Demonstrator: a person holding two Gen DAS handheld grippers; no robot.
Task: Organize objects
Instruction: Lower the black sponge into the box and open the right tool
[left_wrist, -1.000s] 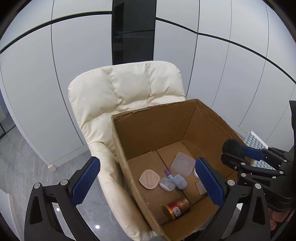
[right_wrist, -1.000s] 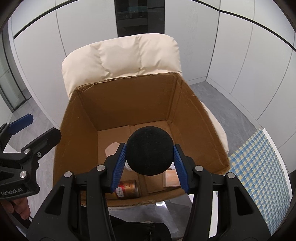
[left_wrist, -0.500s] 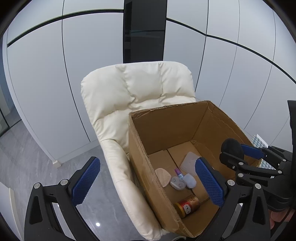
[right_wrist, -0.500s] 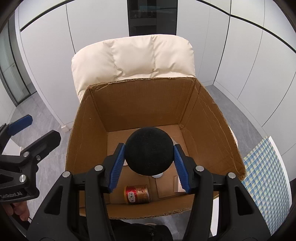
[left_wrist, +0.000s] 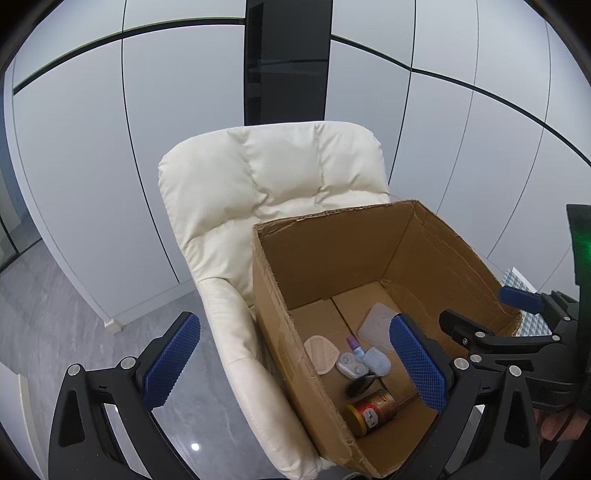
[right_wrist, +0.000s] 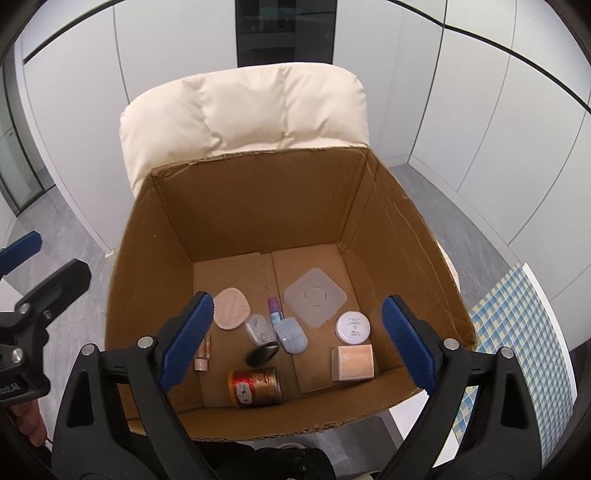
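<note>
An open cardboard box (right_wrist: 258, 206) stands on a cream chair (right_wrist: 251, 107). My right gripper (right_wrist: 297, 332) hovers over the box, its jaws opening with nothing between them. A black foam ball (right_wrist: 261, 353) lies blurred on the box floor just above a red-and-gold tin (right_wrist: 256, 382). In the left wrist view the ball (left_wrist: 360, 384) sits by the tin (left_wrist: 371, 406). My left gripper (left_wrist: 295, 363) is open and empty over the box's left wall (left_wrist: 280, 332). The right gripper (left_wrist: 484, 310) shows at the box's right rim.
On the box floor lie a pink heart-shaped compact (right_wrist: 232, 308), a lens case (right_wrist: 258, 328), a pale blue case (right_wrist: 293, 334), a translucent square lid (right_wrist: 316, 297), a round white jar (right_wrist: 352, 326) and a pink cube (right_wrist: 352, 362). White wall panels stand behind; a blue checked mat (right_wrist: 517, 332) lies right.
The right gripper's jaws have spread wide and let go of the black ball, which now lies in the box beside the tin. The left gripper stays open.
</note>
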